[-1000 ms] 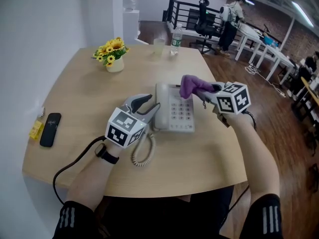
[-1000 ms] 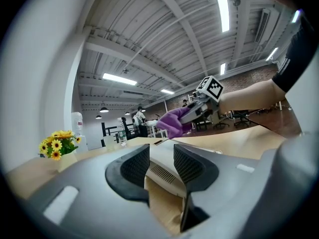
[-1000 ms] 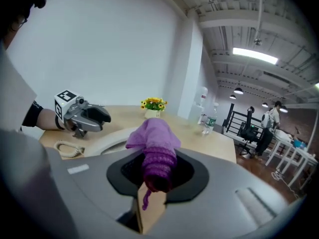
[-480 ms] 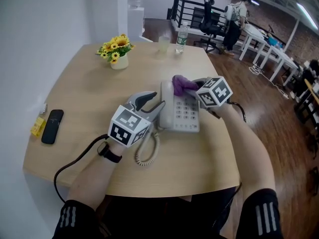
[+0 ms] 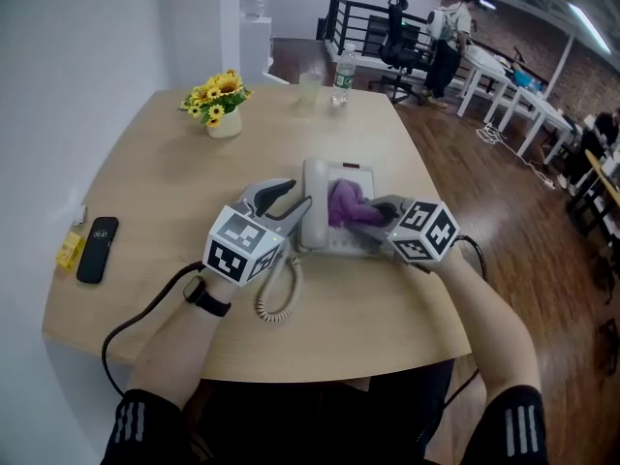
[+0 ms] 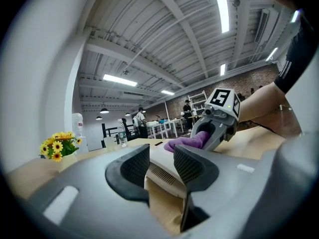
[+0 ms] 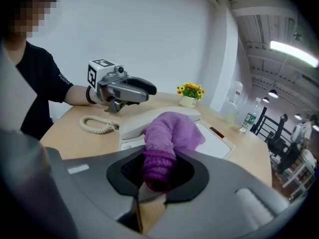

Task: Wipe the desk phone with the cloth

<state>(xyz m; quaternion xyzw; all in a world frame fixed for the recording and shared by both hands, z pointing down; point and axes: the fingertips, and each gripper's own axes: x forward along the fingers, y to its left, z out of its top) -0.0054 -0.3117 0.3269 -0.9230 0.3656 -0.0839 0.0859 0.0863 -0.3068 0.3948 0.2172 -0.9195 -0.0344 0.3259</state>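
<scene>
**Purple cloth down on the desk phone**

At the table's (image 5: 387, 318) 9 o'clock edge we see a black mobile (image 5: 97, 250), and at 11 o'clock a pot of sunflowers (image 5: 221, 105). Our left gripper (image 5: 298, 200) sits at the 9 o'clock side of the desk phone (image 5: 315, 187), jaws apart, with the phone's white edge showing in the gap. The phone stands mid-table, its coiled cord (image 5: 276, 303) curling toward 7 o'clock. The purple cloth (image 5: 347, 204) lies on the keypad, pinched tight in our right gripper (image 5: 376, 213) at the phone's 4 o'clock.
</scene>
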